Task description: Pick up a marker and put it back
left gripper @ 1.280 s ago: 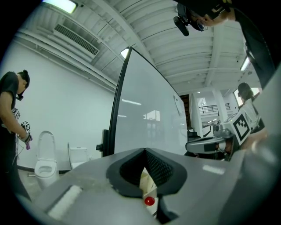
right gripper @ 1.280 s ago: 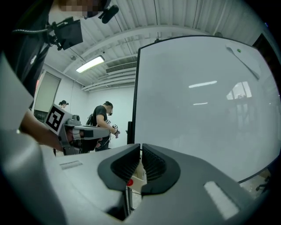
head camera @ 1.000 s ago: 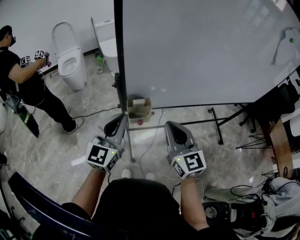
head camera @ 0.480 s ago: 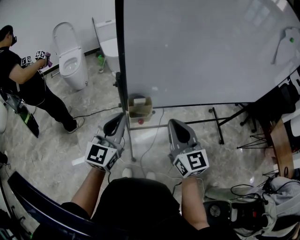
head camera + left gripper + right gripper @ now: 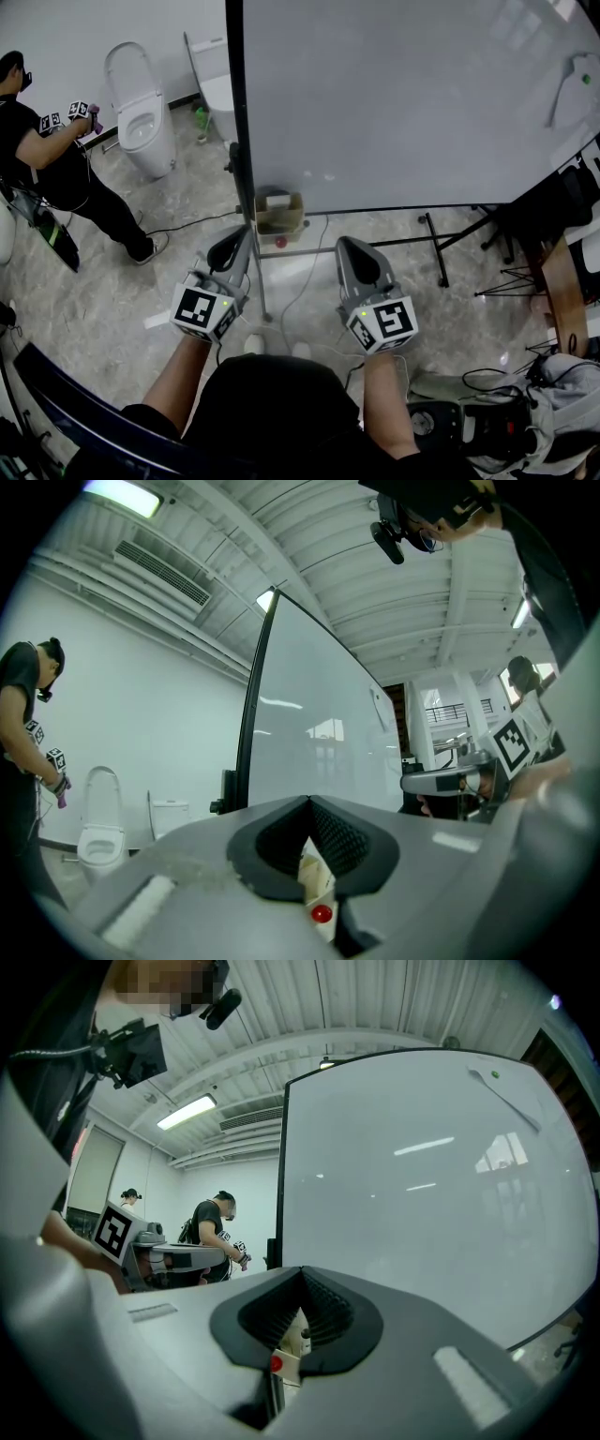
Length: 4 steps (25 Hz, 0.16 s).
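No marker can be made out in any view. A large whiteboard (image 5: 412, 94) stands in front of me. A small cardboard box (image 5: 278, 216) hangs at its lower left corner, with a red round thing (image 5: 279, 244) just below. My left gripper (image 5: 245, 232) and right gripper (image 5: 343, 244) are held side by side, pointing at the board's lower edge, apart from it. In the left gripper view the left gripper (image 5: 307, 801) has its jaws together with nothing between them, and the box (image 5: 315, 878) shows beyond. The right gripper (image 5: 302, 1270) is likewise shut and empty.
A toilet (image 5: 141, 103) stands at the far left, where another person (image 5: 52, 164) holds grippers. The board's stand legs (image 5: 437, 251) and cables cross the marble floor. Bags and gear (image 5: 525, 403) lie at the lower right, and a dark chair edge (image 5: 84, 403) at the lower left.
My right gripper has shifted slightly to the right. The left gripper has stayed where it was, and both remain shut.
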{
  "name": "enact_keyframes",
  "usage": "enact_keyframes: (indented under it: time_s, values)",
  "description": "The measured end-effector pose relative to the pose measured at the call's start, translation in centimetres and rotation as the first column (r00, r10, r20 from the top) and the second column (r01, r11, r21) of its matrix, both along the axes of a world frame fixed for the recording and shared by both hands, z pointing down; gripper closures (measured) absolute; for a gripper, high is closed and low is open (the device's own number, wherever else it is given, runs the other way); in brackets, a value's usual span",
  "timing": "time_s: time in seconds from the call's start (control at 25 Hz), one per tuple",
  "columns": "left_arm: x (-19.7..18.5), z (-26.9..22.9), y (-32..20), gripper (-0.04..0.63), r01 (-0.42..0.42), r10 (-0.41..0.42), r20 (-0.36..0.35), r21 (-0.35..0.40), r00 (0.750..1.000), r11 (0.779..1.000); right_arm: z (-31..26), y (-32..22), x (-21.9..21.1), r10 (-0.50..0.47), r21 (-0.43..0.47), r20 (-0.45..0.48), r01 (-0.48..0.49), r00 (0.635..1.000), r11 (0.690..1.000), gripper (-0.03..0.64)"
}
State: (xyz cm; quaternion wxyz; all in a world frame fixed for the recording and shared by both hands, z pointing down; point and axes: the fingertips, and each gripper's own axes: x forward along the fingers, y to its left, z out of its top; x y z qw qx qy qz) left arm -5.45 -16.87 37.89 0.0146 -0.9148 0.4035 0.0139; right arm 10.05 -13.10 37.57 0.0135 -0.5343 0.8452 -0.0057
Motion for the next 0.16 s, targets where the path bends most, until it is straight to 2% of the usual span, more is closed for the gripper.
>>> enact_keyframes:
  time_s: [0.16]
  values:
    - [0.16, 0.7, -0.44, 0.592, 0.004, -0.004, 0.018, -0.017, 1.0, 1.0, 0.36, -0.44, 0.2, 0.0, -0.002, 0.002, 0.0, 1.0, 1.0, 0.609]
